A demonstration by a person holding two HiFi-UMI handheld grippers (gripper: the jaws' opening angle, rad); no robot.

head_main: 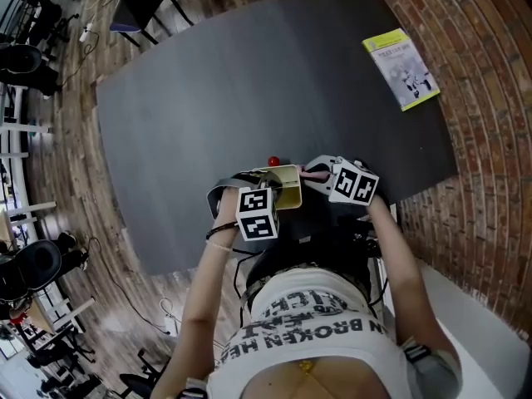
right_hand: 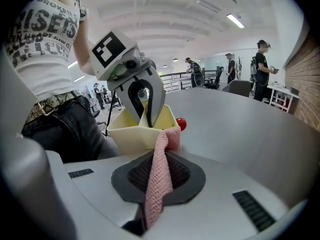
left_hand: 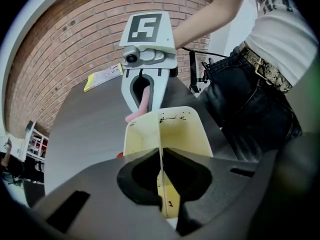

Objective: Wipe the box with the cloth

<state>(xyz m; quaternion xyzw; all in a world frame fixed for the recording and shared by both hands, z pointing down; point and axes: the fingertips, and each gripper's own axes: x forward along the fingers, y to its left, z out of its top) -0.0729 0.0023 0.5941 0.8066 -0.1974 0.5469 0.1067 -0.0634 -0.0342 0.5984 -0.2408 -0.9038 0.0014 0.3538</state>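
Note:
A pale yellow open box [head_main: 285, 186] stands at the near edge of the dark table [head_main: 249, 81]. My left gripper [left_hand: 161, 160] is shut on the box's thin near wall, and the box [left_hand: 175, 131] stretches away from the jaws. My right gripper [right_hand: 159, 170] is shut on a pink knitted cloth [right_hand: 161, 174], whose far end lies against the box's [right_hand: 131, 133] rim and corner. In the left gripper view the cloth [left_hand: 143, 104] hangs from the right gripper at the box's far side. In the head view the left gripper [head_main: 268, 191] and right gripper [head_main: 313, 174] flank the box.
A small red ball [head_main: 273, 161] lies on the table just beyond the box, also visible as a ball [right_hand: 181, 124] in the right gripper view. A yellow-edged booklet [head_main: 401, 69] lies at the table's far right. A brick wall runs along the right; chairs and cables sit at the left.

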